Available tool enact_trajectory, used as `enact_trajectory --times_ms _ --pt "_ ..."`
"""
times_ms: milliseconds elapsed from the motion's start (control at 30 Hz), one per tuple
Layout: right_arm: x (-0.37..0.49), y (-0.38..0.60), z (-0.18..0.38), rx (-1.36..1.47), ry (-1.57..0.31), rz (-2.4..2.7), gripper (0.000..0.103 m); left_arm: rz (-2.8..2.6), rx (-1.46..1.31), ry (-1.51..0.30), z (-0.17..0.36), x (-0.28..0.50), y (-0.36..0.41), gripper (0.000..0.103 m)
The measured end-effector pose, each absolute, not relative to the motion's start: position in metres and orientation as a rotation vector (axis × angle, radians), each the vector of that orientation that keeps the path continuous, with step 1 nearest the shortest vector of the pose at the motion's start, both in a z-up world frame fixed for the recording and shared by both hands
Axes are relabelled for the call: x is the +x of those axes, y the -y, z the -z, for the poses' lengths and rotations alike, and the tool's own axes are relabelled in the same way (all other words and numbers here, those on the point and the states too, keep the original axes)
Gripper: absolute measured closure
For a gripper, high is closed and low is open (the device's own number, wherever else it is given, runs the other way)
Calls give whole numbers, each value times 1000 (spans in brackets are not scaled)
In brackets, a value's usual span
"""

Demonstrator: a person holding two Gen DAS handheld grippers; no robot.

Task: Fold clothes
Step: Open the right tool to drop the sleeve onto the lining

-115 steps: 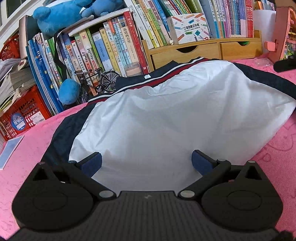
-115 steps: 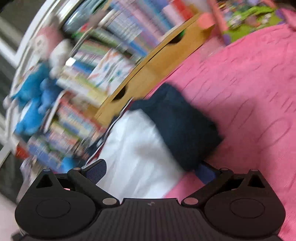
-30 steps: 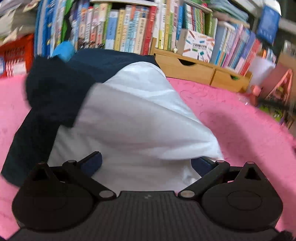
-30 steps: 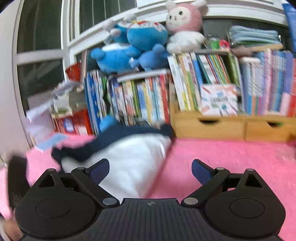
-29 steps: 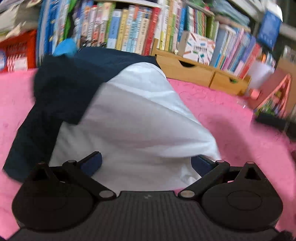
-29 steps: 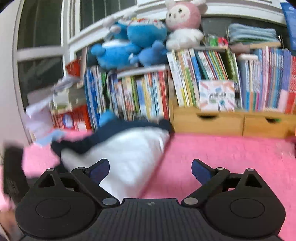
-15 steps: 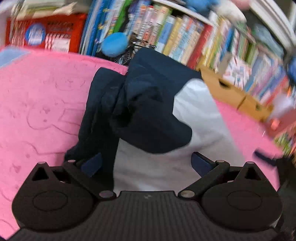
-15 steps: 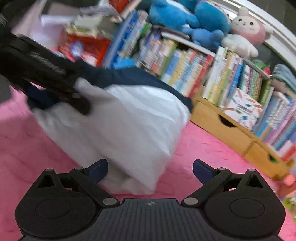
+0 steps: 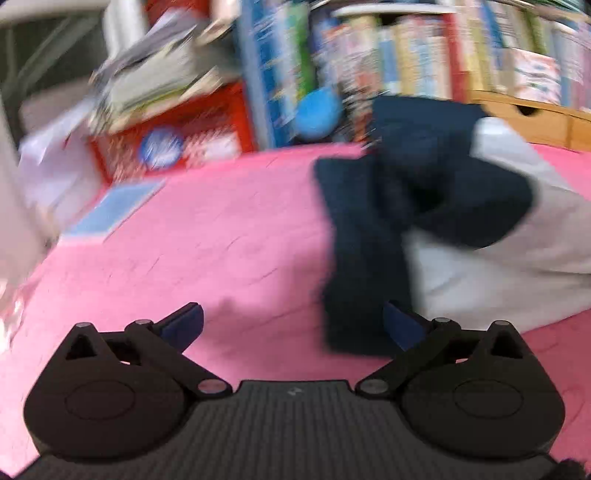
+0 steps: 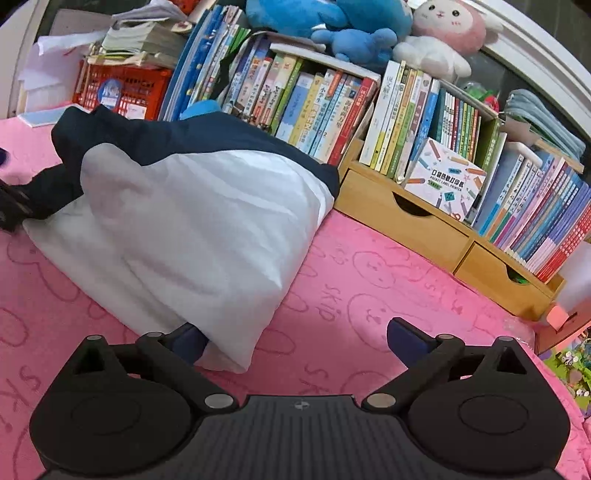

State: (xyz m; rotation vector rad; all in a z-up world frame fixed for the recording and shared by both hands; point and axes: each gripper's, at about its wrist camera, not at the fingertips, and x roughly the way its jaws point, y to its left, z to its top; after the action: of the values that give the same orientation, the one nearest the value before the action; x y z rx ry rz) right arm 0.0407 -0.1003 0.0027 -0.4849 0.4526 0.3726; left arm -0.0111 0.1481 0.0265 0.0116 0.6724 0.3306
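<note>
A white garment with navy sleeves and collar (image 10: pixel 192 229) lies partly folded on the pink mat (image 10: pixel 369 295). In the blurred left wrist view, a navy sleeve (image 9: pixel 362 280) is folded across the white body (image 9: pixel 517 243) and runs down toward me. My left gripper (image 9: pixel 291 325) is open over bare mat, its right finger beside the sleeve's end. My right gripper (image 10: pixel 297 341) is open at the garment's near corner. The white edge lies over its left finger (image 10: pixel 184 341). Nothing is clamped.
Packed bookshelves (image 10: pixel 314 99) and wooden drawers (image 10: pixel 406 221) stand behind the mat. Plush toys (image 10: pixel 332 22) sit on top. A red crate (image 10: pixel 122 88) with stacked papers stands at the back left. A blue booklet (image 9: pixel 110 210) lies on the mat there.
My left gripper has swung left off the white cloth, so bare mat and the sleeve's end now fill its view. My right gripper has come down to the garment's near corner.
</note>
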Motion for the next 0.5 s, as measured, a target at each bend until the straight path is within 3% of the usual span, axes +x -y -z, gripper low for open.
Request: enact_trajectory --times_ms 233,367,500 --pt "36 95 -1 -529 -434 -367 1 75 -514 -618 -71 -45 -186 0" --pt "32 90 1 -567 -415 -367 1 280 -713 -615 -70 -15 -172 0" --pt "30 90 1 -578 -410 -368 0 175 -762 -732 -40 26 -150 0"
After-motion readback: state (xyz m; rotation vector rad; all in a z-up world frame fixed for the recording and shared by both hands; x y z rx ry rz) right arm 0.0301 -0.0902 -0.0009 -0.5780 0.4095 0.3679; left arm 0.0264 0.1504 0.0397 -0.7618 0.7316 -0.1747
